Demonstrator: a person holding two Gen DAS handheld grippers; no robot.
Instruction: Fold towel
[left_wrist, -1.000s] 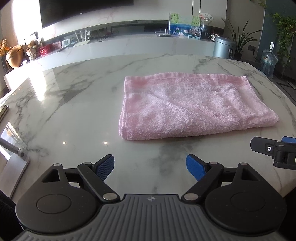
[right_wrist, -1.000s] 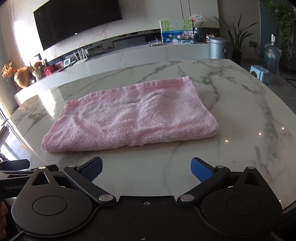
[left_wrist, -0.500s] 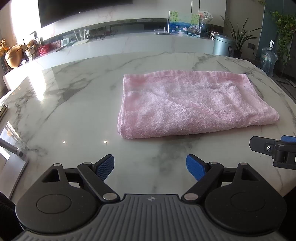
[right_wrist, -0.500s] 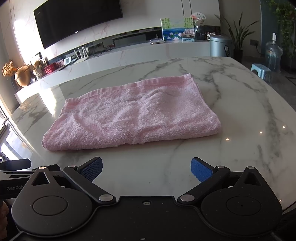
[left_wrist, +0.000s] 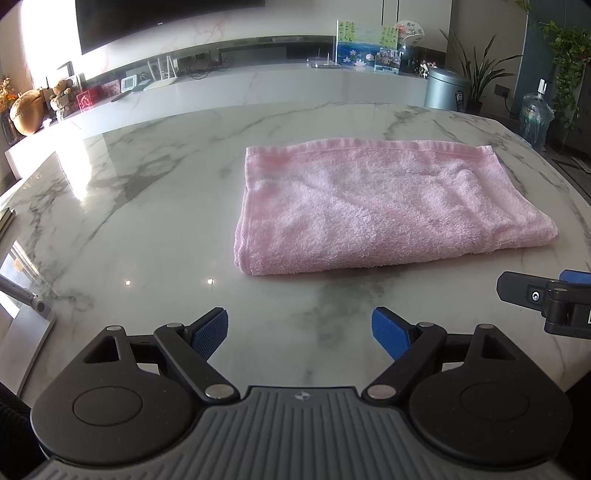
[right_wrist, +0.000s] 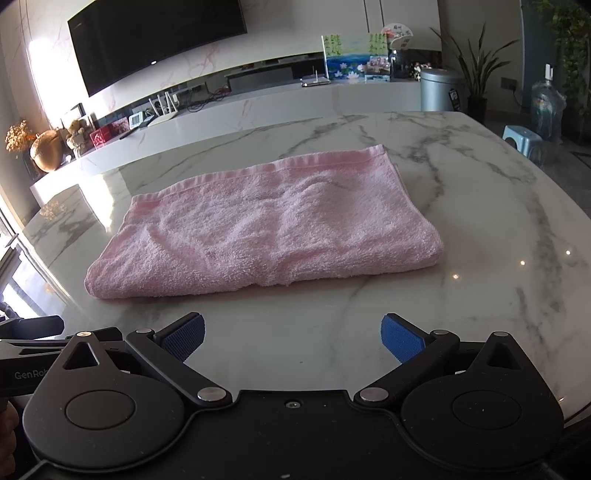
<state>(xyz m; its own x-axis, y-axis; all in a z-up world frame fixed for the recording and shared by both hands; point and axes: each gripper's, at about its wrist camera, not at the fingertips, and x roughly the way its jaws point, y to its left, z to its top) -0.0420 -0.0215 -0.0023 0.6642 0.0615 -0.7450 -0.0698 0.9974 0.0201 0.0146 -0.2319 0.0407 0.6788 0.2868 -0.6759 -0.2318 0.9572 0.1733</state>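
Observation:
A pink towel lies folded into a flat rectangle on the white marble table; it also shows in the right wrist view. My left gripper is open and empty, held above the table's near edge, short of the towel's near left corner. My right gripper is open and empty, short of the towel's near fold. The right gripper's finger shows at the right edge of the left wrist view.
A grey stand sits at the table's left edge. Beyond the table are a long white counter, a grey bin, a water bottle, plants and a blue stool.
Both grippers have drawn back and risen a little from the towel, which sits slightly farther off in both views. The towel has not moved and both grippers stay open.

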